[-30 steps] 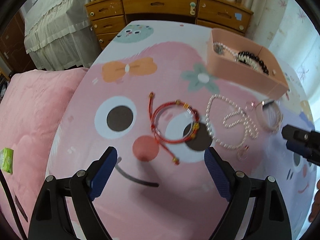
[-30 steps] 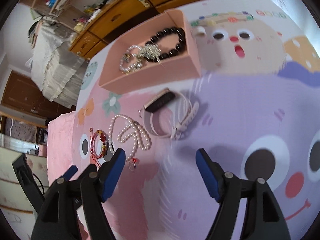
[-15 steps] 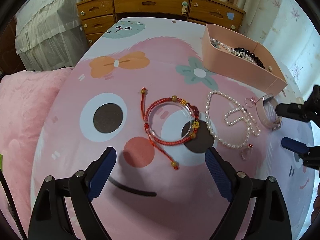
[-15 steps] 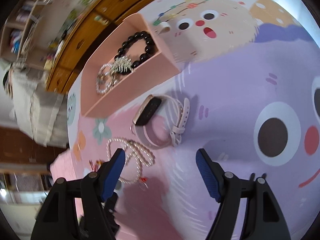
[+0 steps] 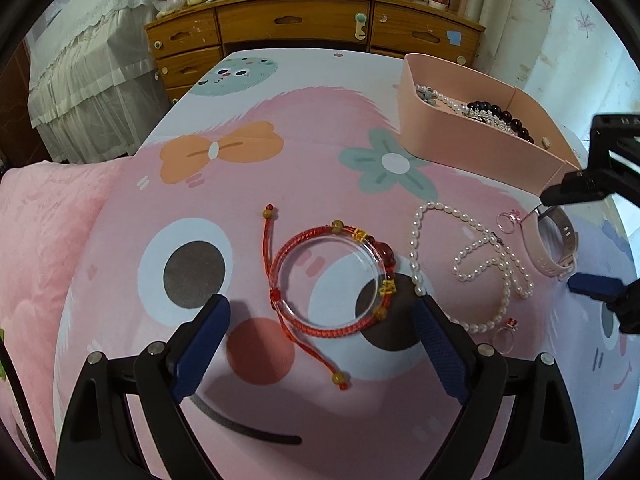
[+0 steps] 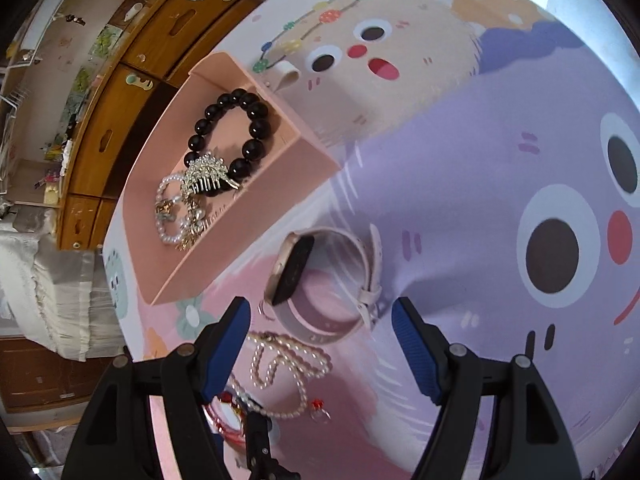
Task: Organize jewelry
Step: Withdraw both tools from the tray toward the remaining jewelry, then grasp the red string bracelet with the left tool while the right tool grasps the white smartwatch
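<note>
A red cord bracelet point(image 5: 332, 280) around a clear ring lies on the cartoon mat, between my open left gripper's point(image 5: 320, 340) fingers and just ahead of them. A pearl necklace point(image 5: 476, 264) lies to its right, also in the right wrist view point(image 6: 288, 364). A pink smartwatch point(image 6: 324, 276) lies just ahead of my open, empty right gripper point(image 6: 320, 340), between its fingertips' line; it shows in the left view point(image 5: 556, 244). Two small rings point(image 5: 506, 338) point(image 5: 508, 220) lie near the pearls. The pink tray point(image 6: 192, 236) holds a black bead bracelet point(image 6: 236, 128), a silver comb and pearls.
The mat covers a table whose left edge point(image 5: 132, 152) drops toward a pink blanket point(image 5: 40, 240). A wooden desk with drawers point(image 5: 312, 28) stands behind. The pink tray point(image 5: 472, 136) sits at the table's far right.
My right gripper has moved closer to the smartwatch, which now lies just ahead of its fingertips. My left gripper has closed in on the red bracelet. Nothing has been picked up.
</note>
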A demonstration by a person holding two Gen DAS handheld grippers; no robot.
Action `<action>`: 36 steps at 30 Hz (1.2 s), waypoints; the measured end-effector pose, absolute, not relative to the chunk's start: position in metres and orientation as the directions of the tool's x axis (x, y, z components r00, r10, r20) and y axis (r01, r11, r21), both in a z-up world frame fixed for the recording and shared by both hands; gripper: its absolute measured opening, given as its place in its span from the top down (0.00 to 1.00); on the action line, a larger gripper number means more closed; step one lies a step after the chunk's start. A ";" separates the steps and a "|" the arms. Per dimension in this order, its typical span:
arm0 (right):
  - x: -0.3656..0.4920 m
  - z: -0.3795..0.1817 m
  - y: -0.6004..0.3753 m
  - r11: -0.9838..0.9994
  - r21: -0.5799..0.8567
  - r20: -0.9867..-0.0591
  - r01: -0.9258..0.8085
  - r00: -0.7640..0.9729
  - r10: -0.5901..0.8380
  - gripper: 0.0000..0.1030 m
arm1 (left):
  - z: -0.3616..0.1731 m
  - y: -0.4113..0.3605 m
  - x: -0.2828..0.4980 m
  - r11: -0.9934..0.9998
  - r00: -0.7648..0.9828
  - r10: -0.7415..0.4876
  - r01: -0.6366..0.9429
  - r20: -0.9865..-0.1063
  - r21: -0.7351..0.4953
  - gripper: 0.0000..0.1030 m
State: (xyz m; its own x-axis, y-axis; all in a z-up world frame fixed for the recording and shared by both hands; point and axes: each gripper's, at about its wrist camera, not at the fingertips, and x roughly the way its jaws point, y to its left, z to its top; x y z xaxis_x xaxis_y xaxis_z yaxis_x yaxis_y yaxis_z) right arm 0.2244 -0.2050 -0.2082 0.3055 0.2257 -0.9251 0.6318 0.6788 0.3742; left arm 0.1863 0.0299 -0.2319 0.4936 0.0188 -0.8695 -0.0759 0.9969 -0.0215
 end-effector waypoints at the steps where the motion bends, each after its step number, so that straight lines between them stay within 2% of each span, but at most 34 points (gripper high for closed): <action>1: 0.227 -0.207 -0.203 0.689 0.359 -0.930 0.629 0.303 0.208 0.29 | -0.232 0.030 0.187 0.997 0.499 0.017 -0.073 -0.866 -0.023 0.11; 12: 0.243 -0.206 -0.193 0.761 0.206 -0.968 0.616 0.242 0.066 0.30 | -0.233 0.030 0.187 0.996 0.524 0.020 -0.083 -0.851 -0.028 0.11; 14: 0.242 -0.207 -0.195 0.761 0.195 -0.970 0.619 0.237 0.056 0.35 | -0.233 0.029 0.187 0.996 0.528 0.023 -0.083 -0.849 -0.025 0.11; 17: 0.243 -0.205 -0.195 0.767 0.200 -0.968 0.609 0.246 0.057 0.47 | -0.233 0.028 0.187 0.997 0.539 0.020 -0.074 -0.842 -0.024 0.20; 19: 0.244 -0.204 -0.195 0.768 0.227 -0.962 0.598 0.262 0.080 0.54 | -0.231 0.026 0.185 0.998 0.549 0.015 -0.064 -0.836 -0.024 0.33; 21: 0.242 -0.205 -0.195 0.761 0.271 -0.952 0.589 0.283 0.120 0.64 | -0.230 0.025 0.185 0.998 0.554 0.009 -0.052 -0.833 -0.023 0.41; 24: 0.242 -0.205 -0.194 0.754 0.295 -0.946 0.586 0.293 0.142 0.73 | -0.229 0.025 0.185 0.999 0.550 0.003 -0.047 -0.835 -0.027 0.41; 30: 0.231 -0.201 -0.189 0.749 0.306 -0.942 0.587 0.300 0.150 0.77 | -0.228 0.028 0.184 0.999 0.544 -0.029 -0.013 -0.838 -0.044 0.42; 36: 0.218 -0.193 -0.182 0.751 0.343 -0.923 0.564 0.353 0.156 0.77 | -0.227 0.038 0.183 0.997 0.538 -0.061 0.000 -0.840 -0.072 0.42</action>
